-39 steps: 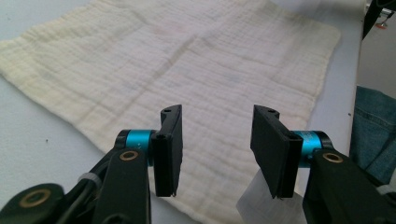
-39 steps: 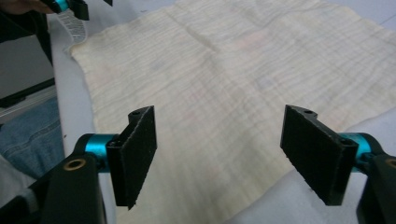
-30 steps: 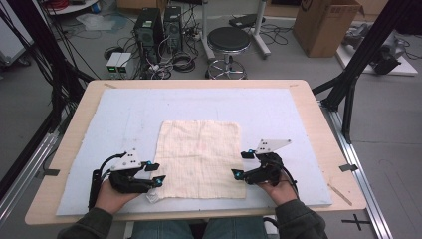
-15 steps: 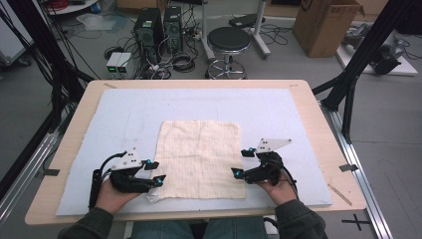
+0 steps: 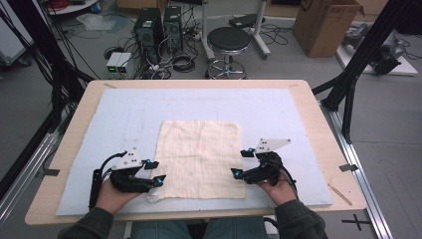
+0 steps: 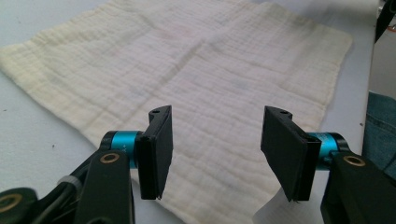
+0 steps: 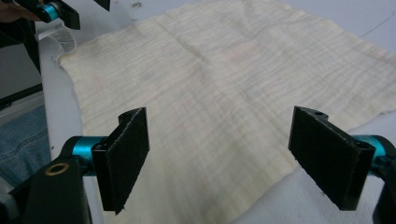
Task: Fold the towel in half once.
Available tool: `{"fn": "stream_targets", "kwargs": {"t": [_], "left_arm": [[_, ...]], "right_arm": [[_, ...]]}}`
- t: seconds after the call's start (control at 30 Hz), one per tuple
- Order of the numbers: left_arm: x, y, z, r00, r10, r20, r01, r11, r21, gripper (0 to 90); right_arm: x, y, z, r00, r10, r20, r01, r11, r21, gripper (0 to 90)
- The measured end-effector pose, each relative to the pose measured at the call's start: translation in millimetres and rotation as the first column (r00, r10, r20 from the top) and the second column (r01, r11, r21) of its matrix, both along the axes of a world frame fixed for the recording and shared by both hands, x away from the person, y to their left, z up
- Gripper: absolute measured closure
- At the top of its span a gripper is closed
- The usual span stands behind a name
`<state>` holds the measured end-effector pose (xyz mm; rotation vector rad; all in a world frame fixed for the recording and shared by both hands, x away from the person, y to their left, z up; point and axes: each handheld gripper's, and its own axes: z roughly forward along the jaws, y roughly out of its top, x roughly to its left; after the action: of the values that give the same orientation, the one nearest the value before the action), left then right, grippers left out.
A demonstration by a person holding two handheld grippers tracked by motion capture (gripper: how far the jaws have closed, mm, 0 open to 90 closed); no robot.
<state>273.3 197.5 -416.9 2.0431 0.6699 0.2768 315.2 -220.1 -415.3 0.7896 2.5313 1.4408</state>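
A cream square cloth (image 5: 199,157) lies flat on the pale mat (image 5: 278,114). My left gripper (image 5: 155,172) sits at the cloth's near left corner. Its jaws have just been opening and stand open (image 6: 215,149) above the cloth (image 6: 187,70), gripping nothing. A small white turned-up bit of the corner (image 5: 153,195) lies by the left hand. My right gripper (image 5: 241,163) is at the cloth's near right edge. It is open (image 7: 219,158) with the cloth (image 7: 224,70) lying below and between its jaws, untouched. The left gripper (image 7: 70,11) also shows at the top left of the right gripper view.
The mat covers most of a wooden table (image 5: 318,114). Beyond the far edge stand a black stool (image 5: 229,42), computer towers (image 5: 157,25) with cables and a cardboard box (image 5: 326,22). Black frame legs (image 5: 351,94) rise at both sides.
The left gripper's jaws stand slightly wider apart than before. Both hands and the cloth have stayed in place.
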Motion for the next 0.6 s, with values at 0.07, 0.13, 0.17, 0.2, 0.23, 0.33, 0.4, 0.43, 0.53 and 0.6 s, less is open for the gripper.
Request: {"fn": "stream_targets", "kwargs": {"t": [0.07, 0.13, 0.17, 0.2, 0.23, 0.33, 0.4, 0.43, 0.53, 0.6], "left_arm": [[0.1, -0.1, -0.1, 1.0000, -0.001, -0.001, 0.001, 1.0000, 0.001, 43.7], [0.5, -0.1, -0.2, 1.0000, -0.001, 0.001, 0.001, 1.0000, 0.003, 43.7], [1.1, 0.1, -0.4, 1.0000, -0.002, 0.002, 0.002, 1.0000, 0.005, 43.7], [1.5, 0.3, -0.5, 1.0000, -0.001, 0.000, 0.001, 1.0000, 0.003, 43.7], [1.7, 0.7, -0.2, 1.0000, 0.003, 0.000, -0.003, 1.0000, 0.005, 43.7], [3.7, 1.2, -0.1, 0.9999, 0.011, 0.000, -0.011, 0.9999, -0.004, 43.7], [5.8, 1.4, 0.0, 0.9999, 0.011, -0.003, -0.012, 0.9999, -0.008, 43.9], [7.4, 1.7, 0.3, 0.9999, 0.015, -0.004, -0.015, 0.9998, -0.010, 43.9], [12.6, 1.8, 2.9, 0.9997, 0.023, -0.010, -0.023, 0.9996, -0.013, 43.8], [16.1, 1.5, 5.1, 0.9996, 0.026, -0.013, -0.026, 0.9995, -0.016, 43.8]], "right_arm": [[0.6, 0.1, -0.7, 1.0000, 0.002, 0.000, -0.002, 1.0000, 0.003, 19.7], [0.6, 1.1, -1.3, 1.0000, 0.004, 0.000, -0.004, 1.0000, -0.003, 19.7], [0.6, 1.1, -1.3, 1.0000, 0.004, 0.000, -0.004, 1.0000, -0.003, 19.7], [0.3, 1.3, -1.3, 1.0000, 0.003, -0.006, -0.003, 1.0000, -0.005, 19.7], [1.1, 1.3, -1.7, 1.0000, 0.004, 0.000, -0.004, 1.0000, -0.006, 19.7], [1.9, 1.3, -2.4, 0.9999, 0.004, -0.012, -0.004, 0.9999, -0.009, 19.7], [3.6, 0.7, -2.8, 0.9999, 0.003, -0.016, -0.003, 1.0000, -0.008, 19.7], [4.9, 0.4, -3.0, 0.9999, 0.004, -0.015, -0.004, 0.9999, -0.011, 19.7], [9.6, -0.6, -2.4, 0.9997, 0.004, -0.024, -0.004, 0.9998, -0.020, 19.7], [13.4, -1.6, -1.9, 0.9995, 0.007, -0.030, -0.008, 0.9997, -0.024, 19.7]]}}
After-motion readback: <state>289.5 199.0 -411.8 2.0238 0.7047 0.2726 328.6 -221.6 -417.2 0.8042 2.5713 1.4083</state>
